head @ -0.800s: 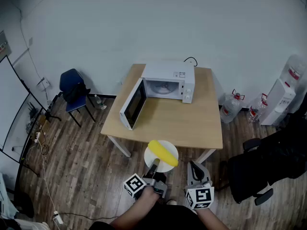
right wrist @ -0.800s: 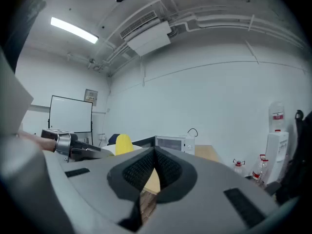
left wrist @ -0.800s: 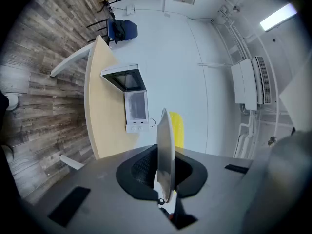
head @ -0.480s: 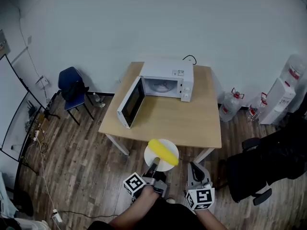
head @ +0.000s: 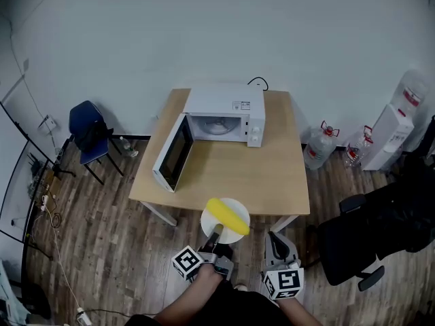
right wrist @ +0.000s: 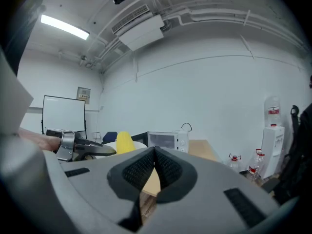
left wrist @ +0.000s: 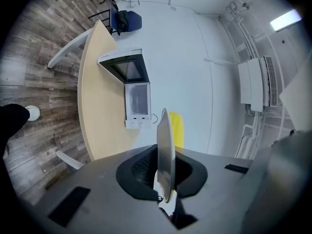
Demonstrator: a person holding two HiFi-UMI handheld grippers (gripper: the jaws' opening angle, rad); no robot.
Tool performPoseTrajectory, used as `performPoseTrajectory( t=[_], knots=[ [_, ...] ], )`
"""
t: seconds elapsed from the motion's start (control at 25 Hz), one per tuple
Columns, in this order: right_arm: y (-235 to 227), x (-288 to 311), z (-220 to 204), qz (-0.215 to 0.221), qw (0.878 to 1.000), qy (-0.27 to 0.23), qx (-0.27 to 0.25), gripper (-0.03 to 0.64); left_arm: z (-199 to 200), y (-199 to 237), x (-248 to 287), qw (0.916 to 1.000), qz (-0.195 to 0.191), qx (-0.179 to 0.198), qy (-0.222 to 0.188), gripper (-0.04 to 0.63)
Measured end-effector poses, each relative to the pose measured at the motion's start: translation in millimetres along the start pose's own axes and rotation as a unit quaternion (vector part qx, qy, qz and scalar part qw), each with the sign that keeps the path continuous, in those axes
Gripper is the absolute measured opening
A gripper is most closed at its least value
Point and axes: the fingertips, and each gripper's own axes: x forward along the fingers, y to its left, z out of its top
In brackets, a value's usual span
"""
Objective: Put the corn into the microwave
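Wood-plank flooring held one blue chair [head: 87, 133] at left, then one pale wooden table [head: 272, 182] bearing one white microwave oven [head: 224, 114], its door [head: 171, 155] swung open. Short of the table, the left gripper [head: 217, 233] was clamped on the rim of one round white plate [head: 238, 206], with one yellow corn cob [head: 228, 214] lying on it. The carry and the insertion were not yet done. The right gripper [head: 273, 236] was closed and empty. Two clear water bottles [head: 317, 146] stood rightmost.

Office with whiteboard [right wrist: 63, 113], water dispenser [head: 389, 136]

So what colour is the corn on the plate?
Yellow. The corn on the white plate shows best in the head view.
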Motion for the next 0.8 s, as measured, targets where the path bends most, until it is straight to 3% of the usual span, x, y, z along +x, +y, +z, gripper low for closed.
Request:
performPoseTrajectory(
  t=[0.24, 0.4, 0.52, 0.68, 0.8],
  knots=[
    [-8, 54, 10, 0.006, 1.0, 0.006, -0.006, 0.06, 29, 7, 39, 0.9997, 0.016, 0.016, 0.007, 0.017],
    [-2, 101, 17, 0.014, 0.999, 0.022, -0.022, 0.06, 58, 8, 69, 0.9999, 0.01, -0.001, 0.009, 0.017],
    [0, 135, 24, 0.014, 0.999, 0.028, -0.024, 0.06, 80, 13, 88, 0.9995, 0.023, 0.011, 0.019, 0.017],
    [4, 175, 31, 0.008, 0.999, 0.032, -0.023, 0.06, 102, 9, 116, 0.9993, 0.005, -0.004, 0.036, 0.017],
    [6, 203, 37, 0.003, 0.999, 0.033, -0.025, 0.06, 116, 16, 130, 0.9987, 0.019, -0.006, 0.047, 0.017]
  ],
)
